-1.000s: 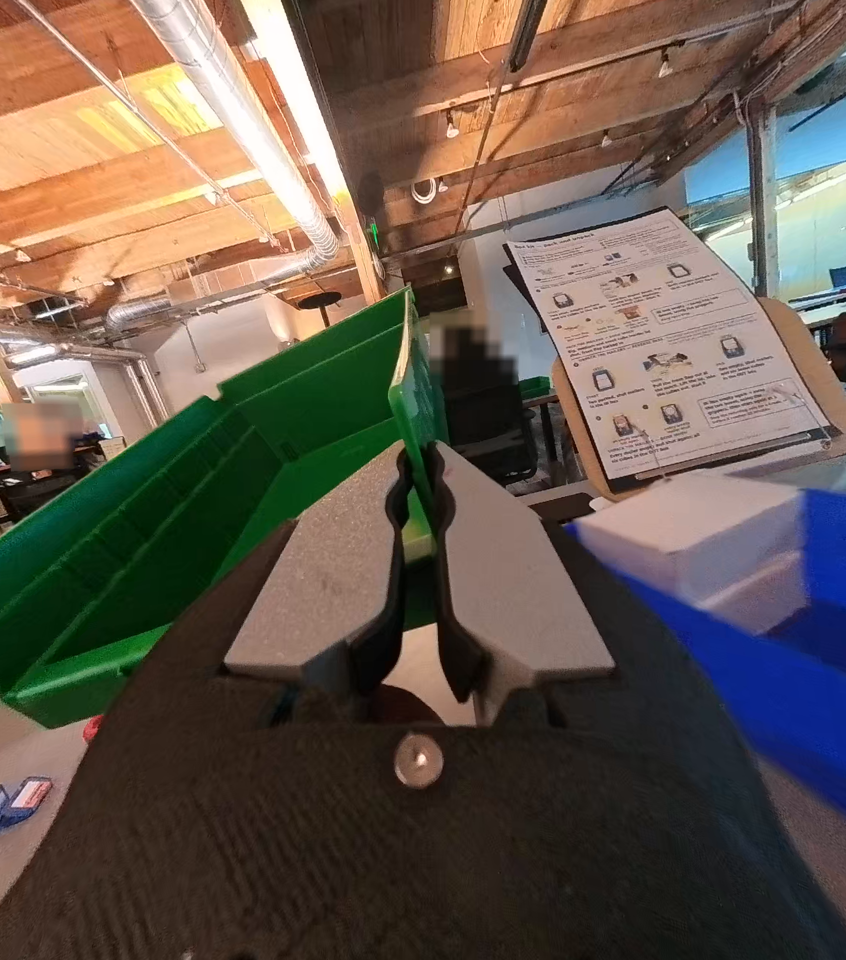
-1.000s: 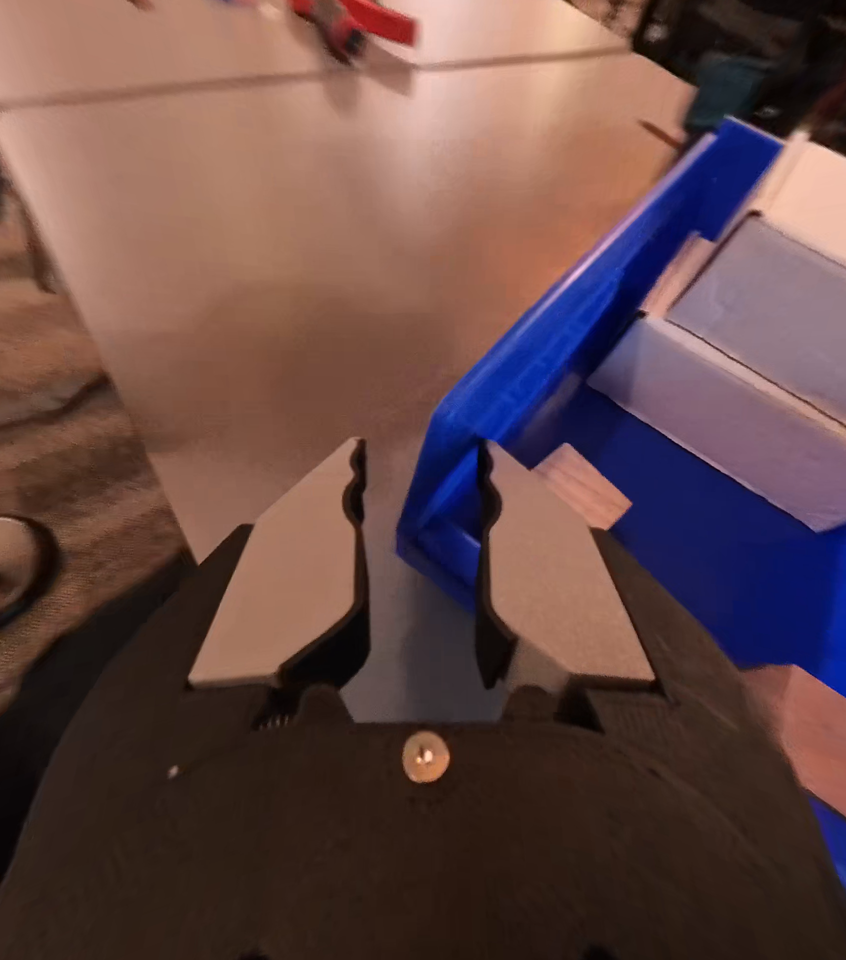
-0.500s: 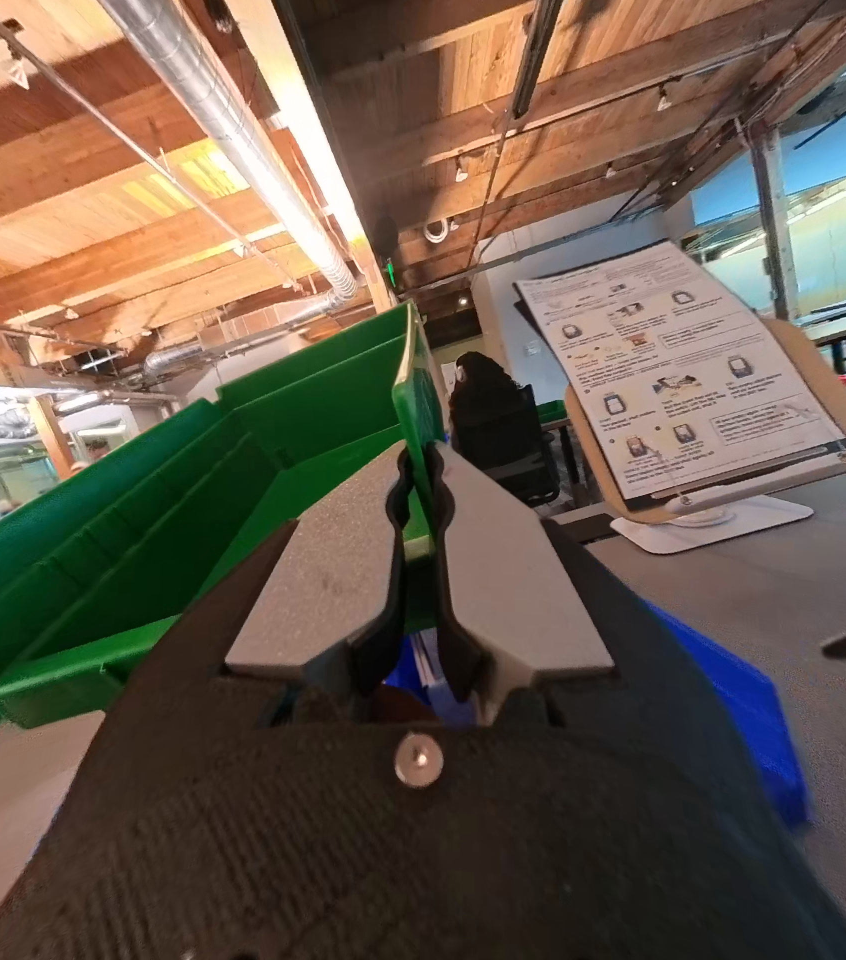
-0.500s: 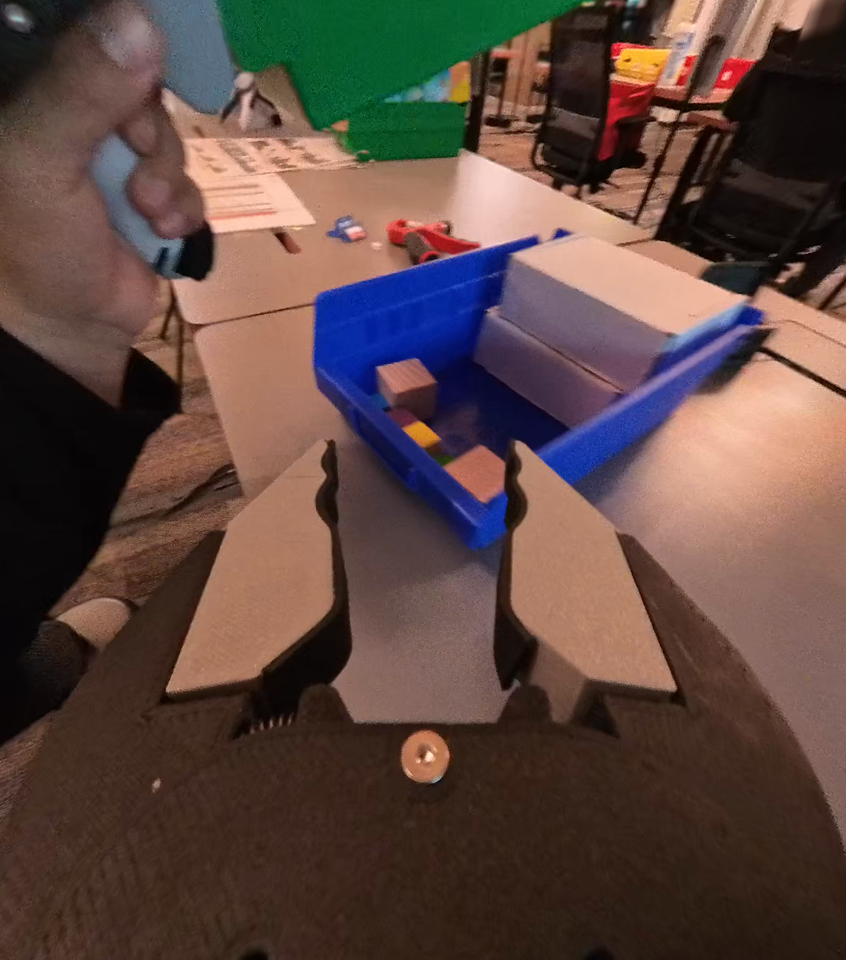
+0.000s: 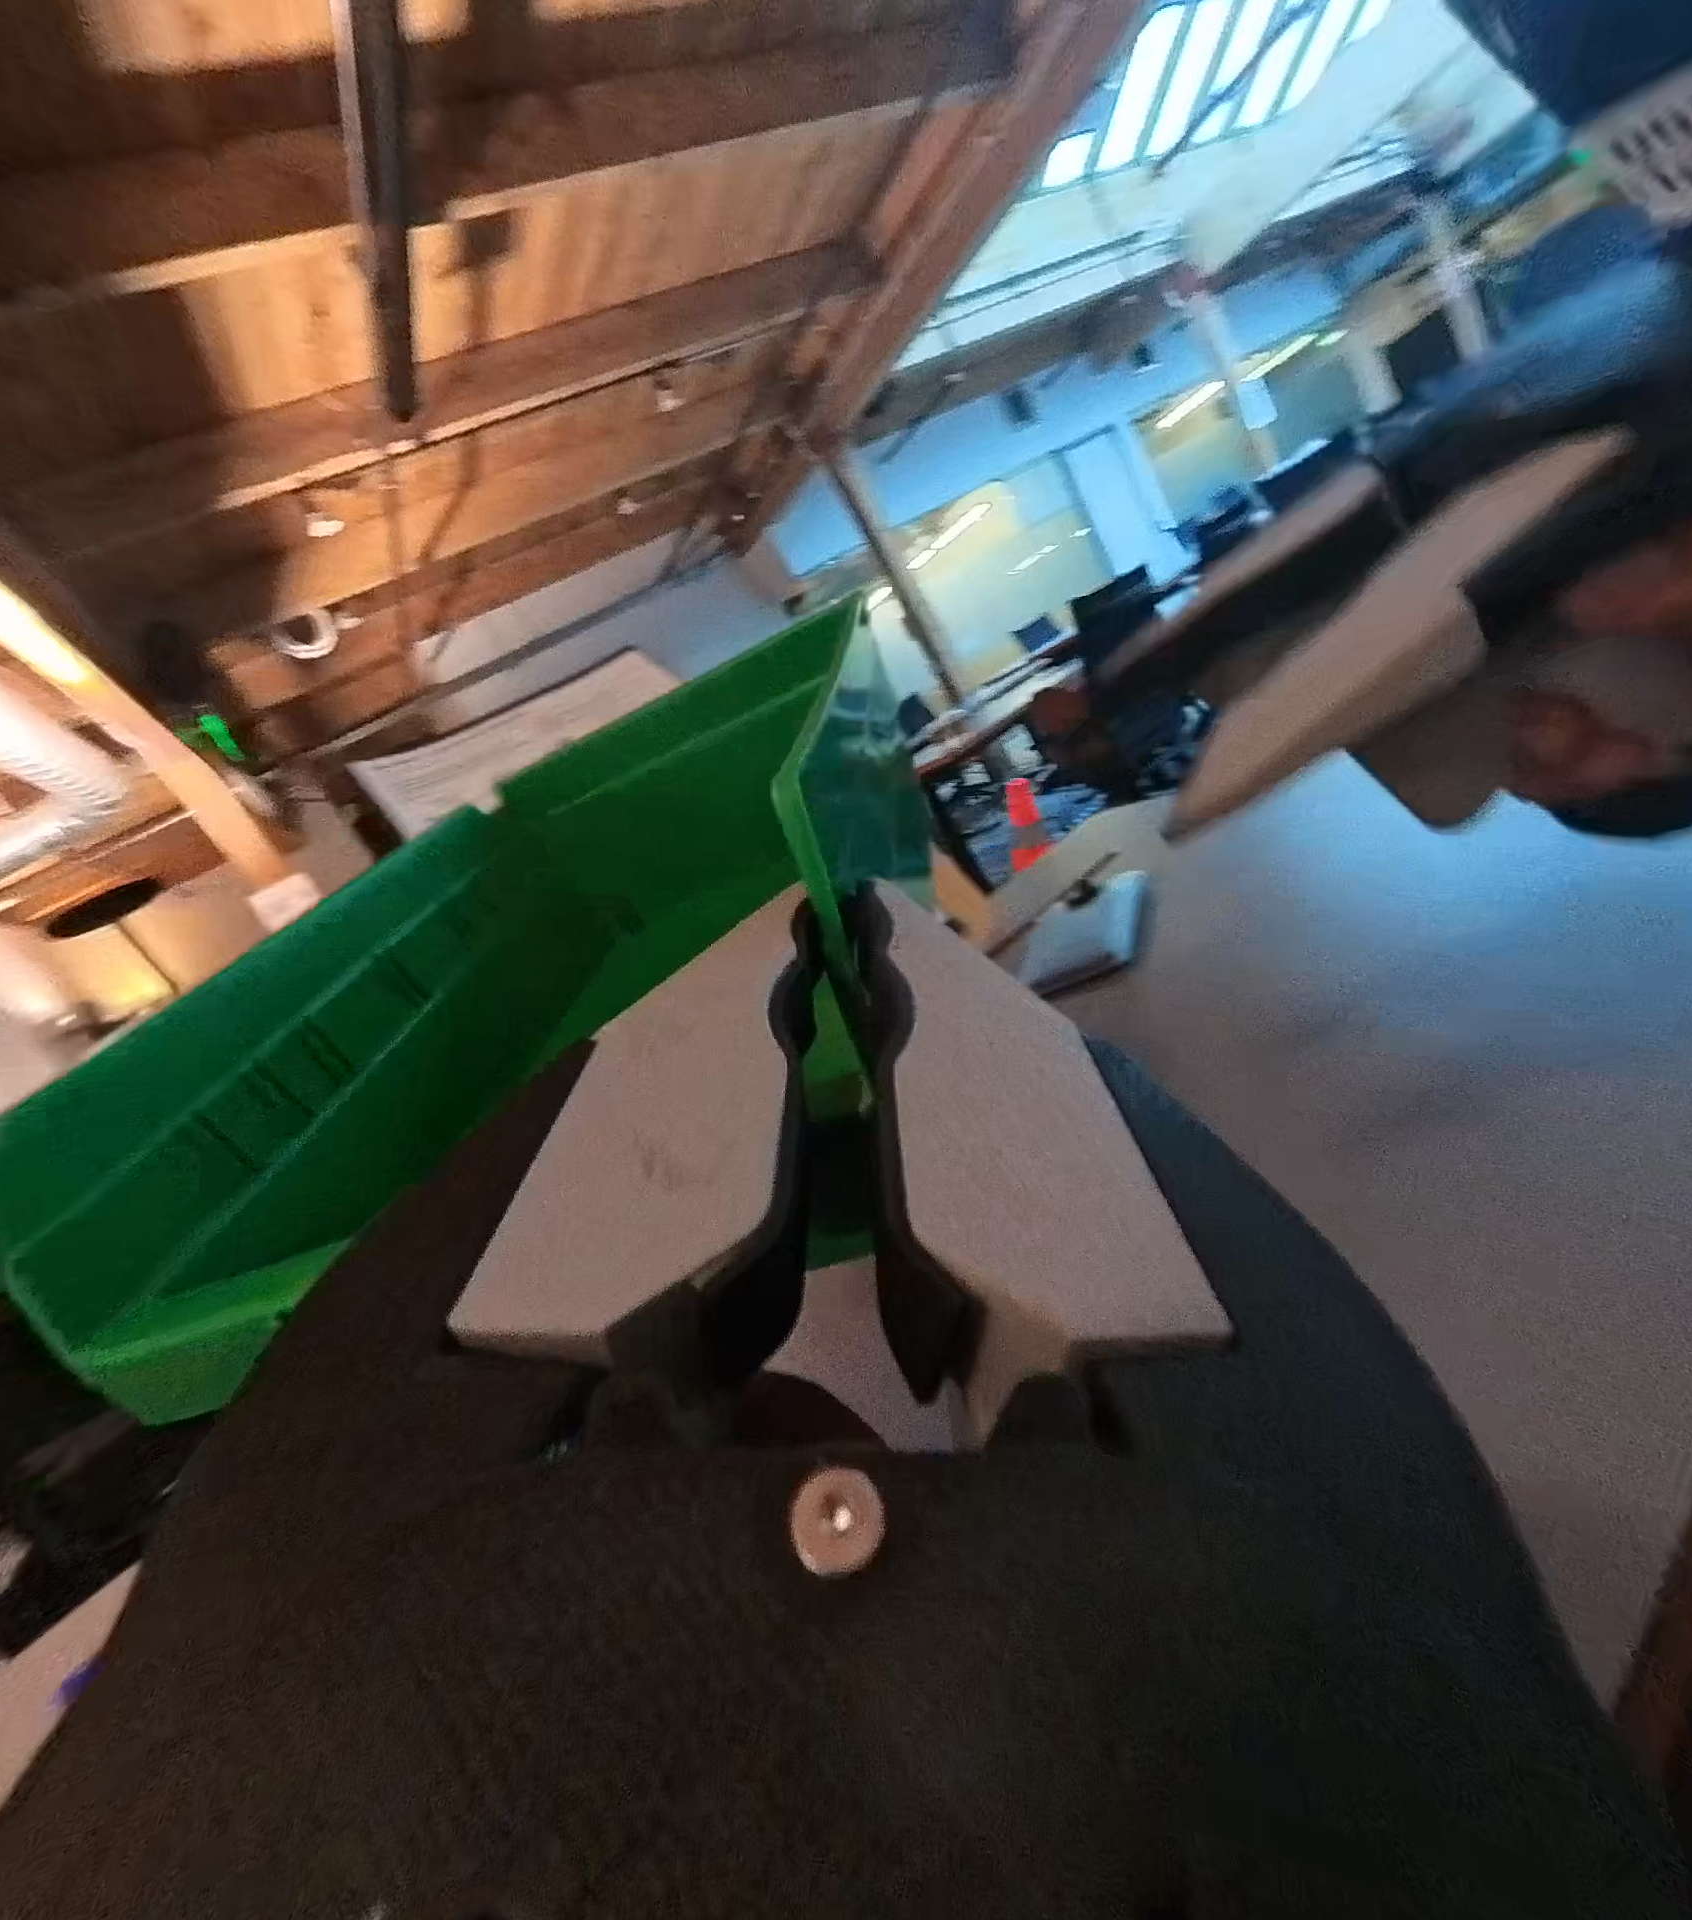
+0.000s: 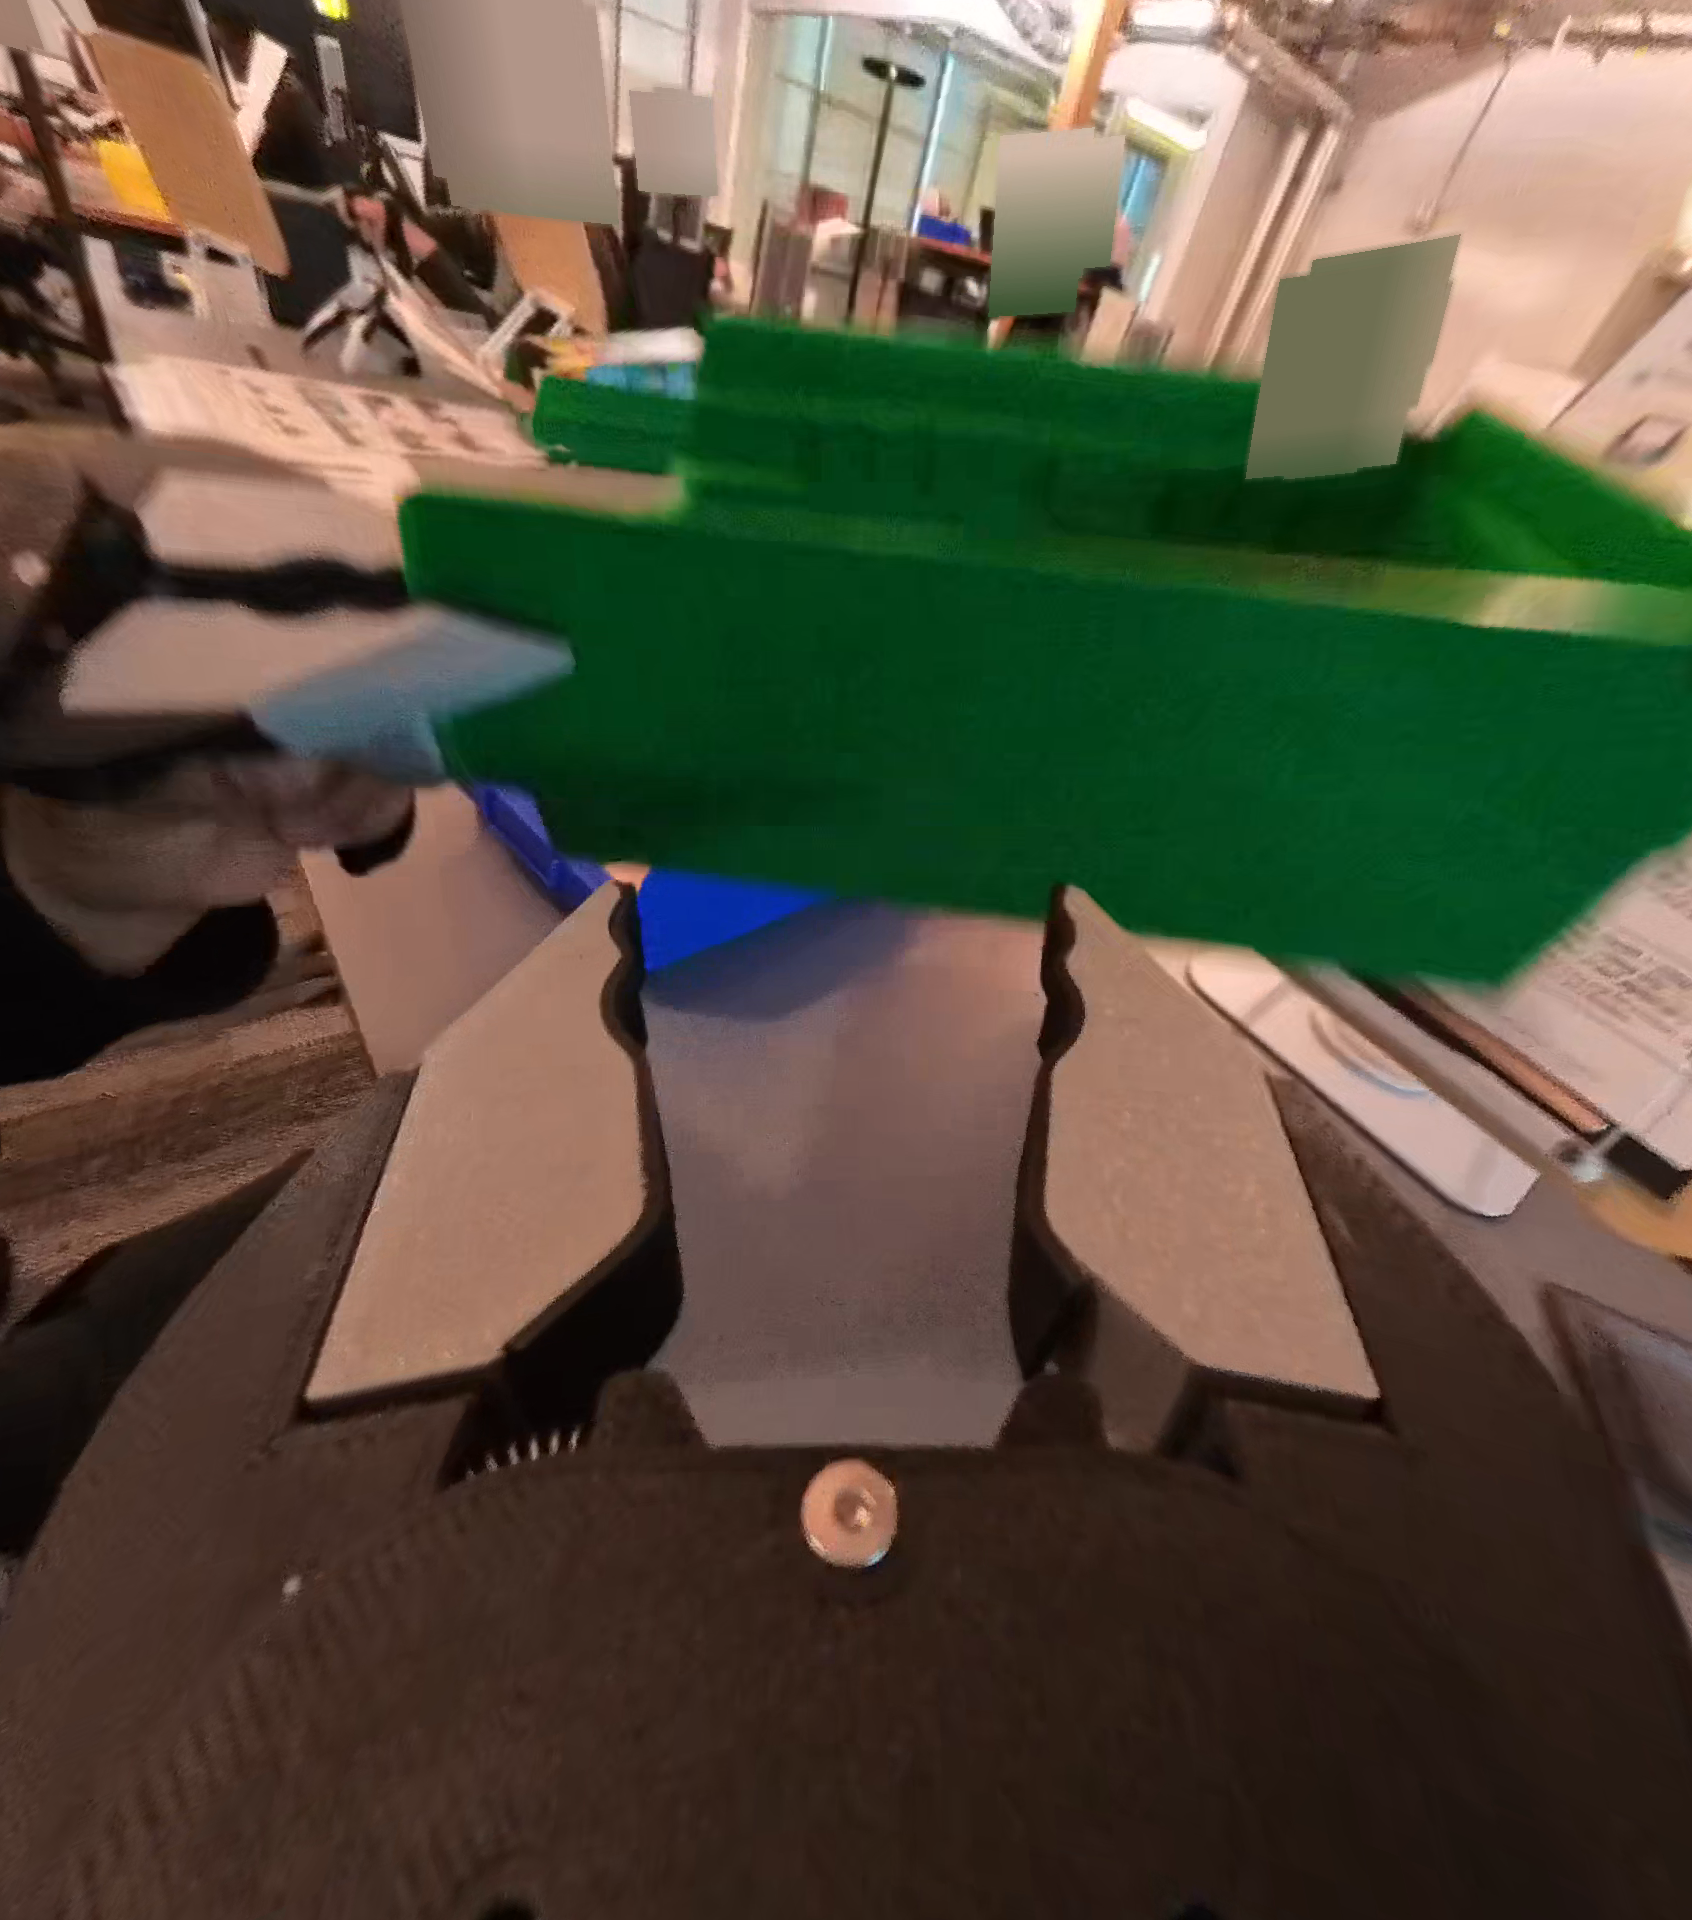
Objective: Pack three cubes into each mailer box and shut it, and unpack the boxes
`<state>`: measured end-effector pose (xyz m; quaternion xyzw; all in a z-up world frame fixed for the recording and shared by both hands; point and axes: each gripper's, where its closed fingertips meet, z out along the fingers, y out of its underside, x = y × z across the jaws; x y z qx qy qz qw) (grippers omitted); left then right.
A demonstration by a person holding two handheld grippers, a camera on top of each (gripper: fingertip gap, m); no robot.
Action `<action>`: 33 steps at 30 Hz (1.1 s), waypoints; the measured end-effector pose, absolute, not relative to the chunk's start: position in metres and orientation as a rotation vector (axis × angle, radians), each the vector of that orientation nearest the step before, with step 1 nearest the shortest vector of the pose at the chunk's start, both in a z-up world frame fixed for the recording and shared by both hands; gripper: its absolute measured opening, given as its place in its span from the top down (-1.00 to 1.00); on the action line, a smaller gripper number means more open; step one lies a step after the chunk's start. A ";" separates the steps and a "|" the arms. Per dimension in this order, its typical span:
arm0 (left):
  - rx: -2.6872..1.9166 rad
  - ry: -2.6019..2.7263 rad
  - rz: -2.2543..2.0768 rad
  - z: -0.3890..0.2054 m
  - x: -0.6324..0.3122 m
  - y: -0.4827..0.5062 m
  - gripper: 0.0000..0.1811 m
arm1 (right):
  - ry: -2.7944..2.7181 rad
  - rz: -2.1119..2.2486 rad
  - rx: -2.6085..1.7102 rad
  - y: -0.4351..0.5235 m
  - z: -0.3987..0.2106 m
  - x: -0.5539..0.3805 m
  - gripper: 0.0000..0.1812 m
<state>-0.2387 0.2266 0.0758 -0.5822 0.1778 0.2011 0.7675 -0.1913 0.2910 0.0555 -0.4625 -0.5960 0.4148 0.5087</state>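
Note:
My left gripper (image 5: 840,925) is shut on the end wall of an empty green bin (image 5: 406,1039) and holds it tilted in the air. In the right wrist view the green bin (image 6: 1029,727) hangs across the middle, with the left gripper (image 6: 447,592) clamped on its left end. My right gripper (image 6: 842,914) is open and empty, just below and in front of the green bin. It also shows at the upper right of the left wrist view (image 5: 1268,686). A corner of the blue bin (image 6: 707,914) shows under the green bin. No cubes or mailer boxes are in view.
The grey table (image 6: 821,1143) lies under both grippers. An instruction sheet on a stand (image 6: 1652,987) is at the right, close to the green bin's far end. The person's dark sleeve and hand (image 6: 146,831) are at the left. Desks and chairs stand behind.
My left gripper has swung round with the green bin still clamped. My right gripper has opened wider and turned from the blue bin toward the green bin. Both views are blurred.

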 end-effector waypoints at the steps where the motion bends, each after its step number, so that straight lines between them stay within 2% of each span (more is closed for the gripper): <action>1: -1.272 0.424 0.420 0.067 -0.224 0.234 0.96 | -1.435 0.989 -1.093 0.292 0.063 -0.181 0.20; 5: -1.356 0.538 0.264 0.024 -0.178 0.261 0.93 | -1.438 0.956 -1.091 0.303 0.076 -0.153 0.26; 8: -1.489 0.542 0.124 -0.023 -0.159 0.285 0.91 | -1.490 0.949 -1.180 0.318 0.056 -0.149 0.33; 9: -1.547 0.553 0.122 -0.040 -0.158 0.292 0.85 | -1.501 0.931 -1.233 0.325 0.047 -0.151 0.34; 10: -1.570 0.609 0.071 -0.052 -0.148 0.293 0.89 | -1.510 0.906 -1.276 0.330 0.039 -0.153 0.33; 12: -1.555 0.574 0.075 -0.045 -0.147 0.293 0.85 | -1.536 0.873 -1.296 0.334 0.028 -0.159 0.33; 14: -1.443 0.530 0.009 -0.011 -0.146 0.279 0.73 | -1.583 0.840 -1.297 0.332 0.016 -0.165 0.33; 16: -1.453 0.521 -0.063 0.010 -0.154 0.266 0.70 | -1.636 0.807 -1.301 0.329 0.004 -0.171 0.34; 19: -1.510 0.390 -0.004 0.025 -0.207 0.259 0.69 | -1.772 0.799 -1.275 0.307 -0.017 -0.181 0.43; 21: -1.587 0.281 0.058 0.016 -0.251 0.262 0.64 | -1.851 0.752 -1.239 0.292 -0.031 -0.188 0.45; 23: -1.686 0.195 0.126 -0.002 -0.290 0.266 0.48 | -1.927 0.692 -1.216 0.278 -0.047 -0.196 0.49; 26: -1.669 0.097 0.269 -0.007 -0.334 0.267 0.64 | -2.082 0.609 -1.285 0.264 -0.081 -0.197 0.56; 27: -1.665 0.089 0.294 -0.008 -0.341 0.266 0.66 | -2.111 0.546 -1.298 0.268 -0.089 -0.195 0.71; 28: -1.692 0.089 0.308 -0.012 -0.345 0.266 0.65 | -2.119 0.465 -1.299 0.278 -0.094 -0.191 0.74; 31: -1.807 0.114 0.363 -0.031 -0.356 0.266 0.50 | -2.165 0.423 -1.337 0.294 -0.098 -0.169 0.76; 33: -1.851 0.134 0.398 -0.041 -0.361 0.265 0.50 | -2.178 0.407 -1.430 0.314 -0.098 -0.144 0.65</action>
